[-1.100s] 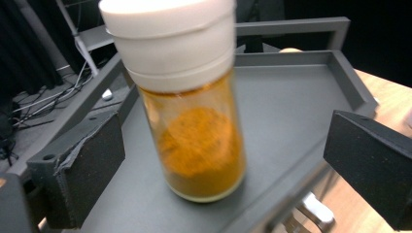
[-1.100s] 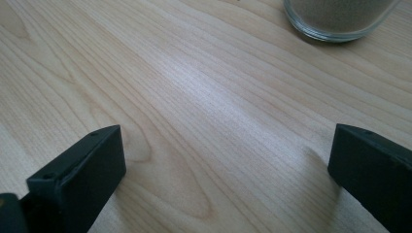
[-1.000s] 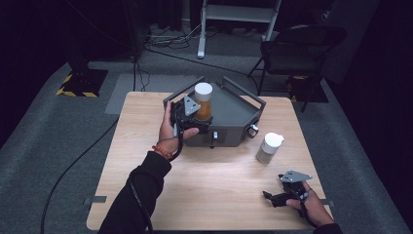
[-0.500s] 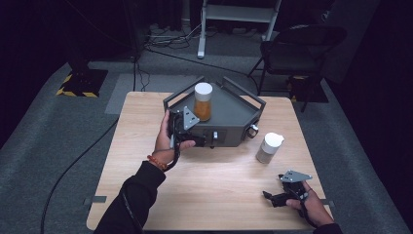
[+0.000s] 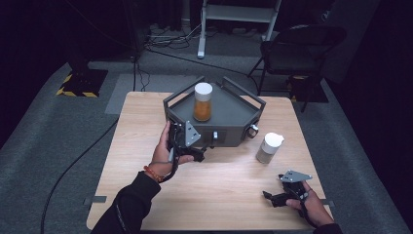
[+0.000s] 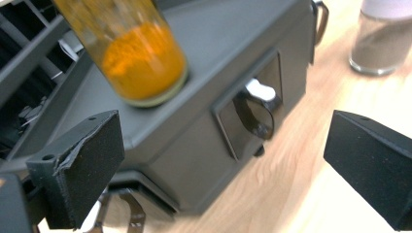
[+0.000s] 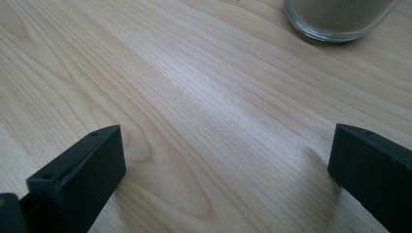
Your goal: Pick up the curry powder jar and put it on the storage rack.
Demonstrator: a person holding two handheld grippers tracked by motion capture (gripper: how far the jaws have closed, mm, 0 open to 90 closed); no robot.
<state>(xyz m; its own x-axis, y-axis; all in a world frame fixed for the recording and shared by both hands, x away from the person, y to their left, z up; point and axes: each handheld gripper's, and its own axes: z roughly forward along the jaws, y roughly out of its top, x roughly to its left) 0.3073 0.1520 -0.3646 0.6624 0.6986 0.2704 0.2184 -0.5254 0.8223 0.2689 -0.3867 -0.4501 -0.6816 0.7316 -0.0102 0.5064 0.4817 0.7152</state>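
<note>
Left tongs (image 5: 187,146) apart at grey rack's (image 5: 234,127) front face; right tongs (image 5: 282,195) apart near bench's (image 5: 219,195) front-right corner.

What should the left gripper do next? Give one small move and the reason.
Probably ease the left gripper forward toward the latch on the grey tray's front wall. Its jaws stand wide open, empty, just short of the latch. The right gripper rests open on the table.

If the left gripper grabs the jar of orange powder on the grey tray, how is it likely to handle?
The orange-powder jar stands tall and narrow on the grey tray, so a high push would probably tip it. Its walls look like smooth glass, likely slippery and breakable. Roughly half full, it is probably bottom-heavy. The left gripper is open.
</note>
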